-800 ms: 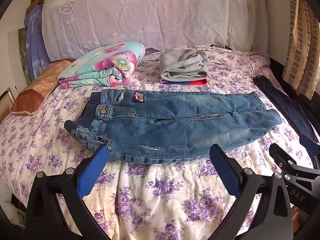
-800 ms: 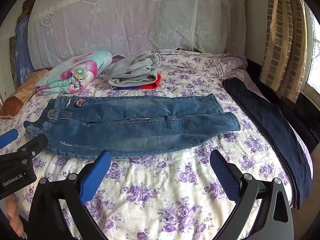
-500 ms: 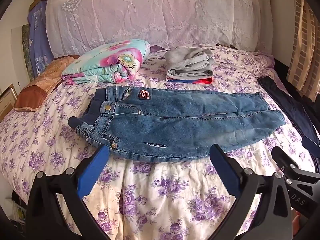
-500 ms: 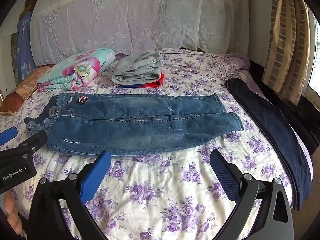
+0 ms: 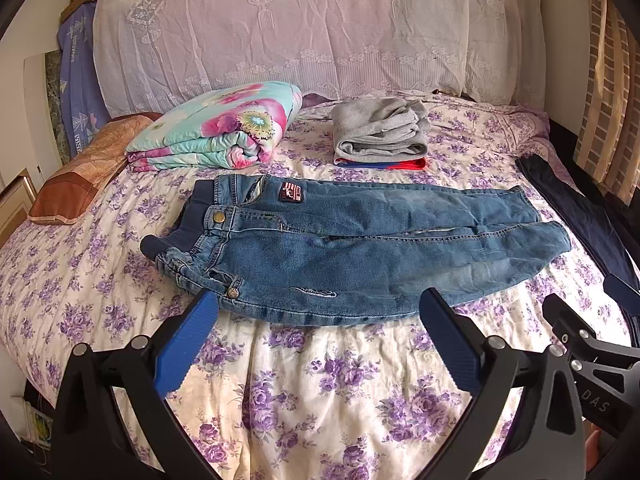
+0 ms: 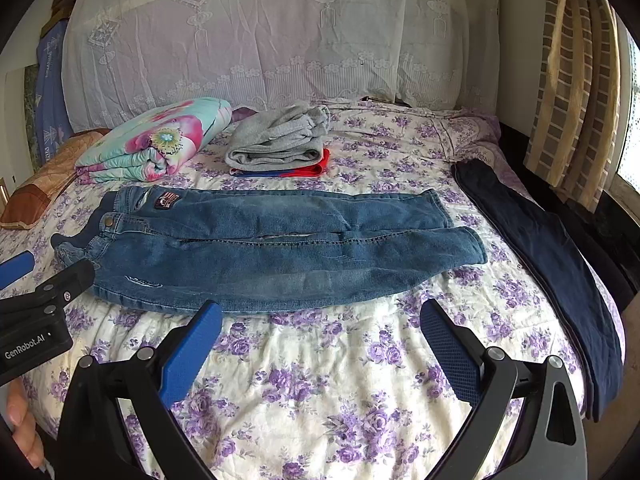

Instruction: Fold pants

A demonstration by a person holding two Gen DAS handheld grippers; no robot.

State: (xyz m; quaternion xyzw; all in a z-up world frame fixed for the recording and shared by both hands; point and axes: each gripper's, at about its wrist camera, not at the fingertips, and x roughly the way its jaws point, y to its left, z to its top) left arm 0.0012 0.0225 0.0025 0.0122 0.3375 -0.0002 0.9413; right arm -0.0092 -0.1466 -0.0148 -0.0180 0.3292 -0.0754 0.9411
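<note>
Left wrist view, hidden: the right gripper (image 5: 618, 296) was cut off at the right edge, only one blue tip and part of its black frame showing.
Right wrist view, hidden: the left gripper (image 6: 44, 270) was cut off at the left edge; a fingertip (image 6: 16, 412) showed below it.
Jeans (image 5: 352, 248): lay flat across the floral bedspread (image 5: 328, 392), waistband left, legs right, one leg over the other, folded lengthwise.
Patch: small, red and dark, lettering unreadable.
Left gripper jaws: spread wide, empty, just short of the jeans' near edge.
Right gripper jaws: spread wide, empty.
</note>
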